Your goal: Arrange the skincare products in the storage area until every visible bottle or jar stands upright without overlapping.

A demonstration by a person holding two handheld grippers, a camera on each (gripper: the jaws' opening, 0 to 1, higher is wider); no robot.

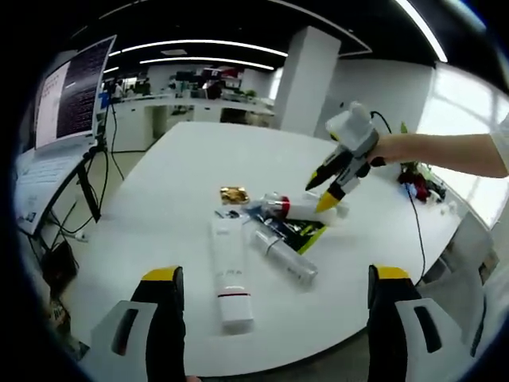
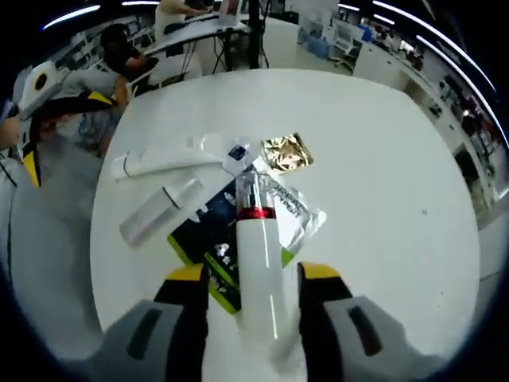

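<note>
Every product lies flat on the white table (image 1: 159, 199). A white bottle (image 2: 258, 255) with a red band and clear cap rests on a black-green packet (image 2: 211, 239), and my right gripper (image 2: 253, 274) straddles it, open, with a small gap on each side. From the left gripper view, that right gripper (image 1: 322, 195) sits at the white bottle's (image 1: 298, 208) base end. A white tube (image 1: 227, 267) with a red band and a clear bottle (image 1: 285, 256) lie closer to my left gripper (image 1: 276, 274), which is open and holds nothing. The left gripper (image 2: 64, 135) hovers beyond the table edge.
A gold sachet (image 1: 234, 194) and a small blue-white sachet (image 1: 229, 213) lie behind the products. A monitor (image 1: 75, 91) stands off the table's left side. A cable (image 1: 413, 215) runs across the right part of the table. People sit at desks (image 2: 175, 32) beyond the table.
</note>
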